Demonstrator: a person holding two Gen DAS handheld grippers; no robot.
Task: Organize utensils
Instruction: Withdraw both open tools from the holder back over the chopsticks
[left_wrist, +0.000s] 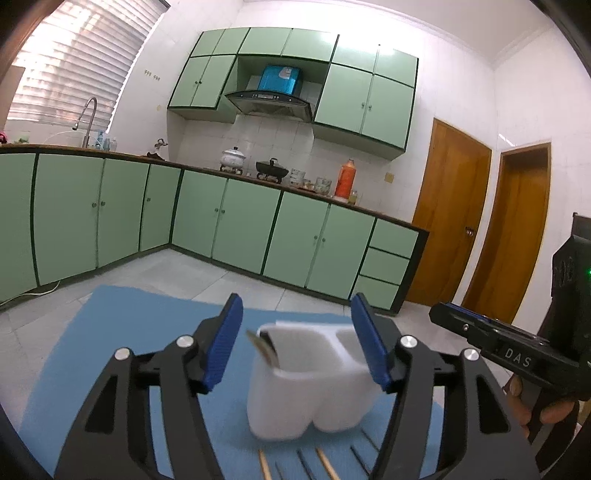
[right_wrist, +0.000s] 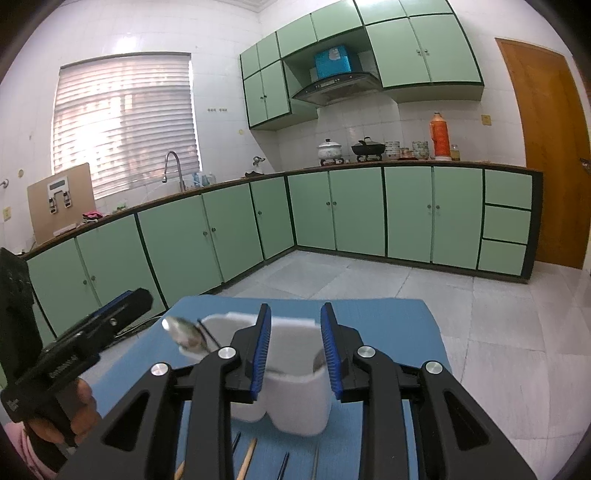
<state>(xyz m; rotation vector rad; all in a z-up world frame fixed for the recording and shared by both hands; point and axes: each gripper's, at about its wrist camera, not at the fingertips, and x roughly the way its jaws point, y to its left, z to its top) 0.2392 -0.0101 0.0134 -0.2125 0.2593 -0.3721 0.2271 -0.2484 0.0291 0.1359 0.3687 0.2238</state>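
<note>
Both hand-held grippers, left (left_wrist: 297, 341) and right (right_wrist: 295, 350), hang spread, empty; nudging the light white holder (left_wrist: 306, 391) (spoon (right_wrist: 184, 334) inside) could topple it.

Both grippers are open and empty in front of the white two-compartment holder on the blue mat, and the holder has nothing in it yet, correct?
Not quite. The white holder already has a spoon in it, its bowl sticking up above the rim; the right wrist view shows it best. The rest holds: the left gripper and the right gripper are open and empty, and the holder stands on the blue mat.
</note>
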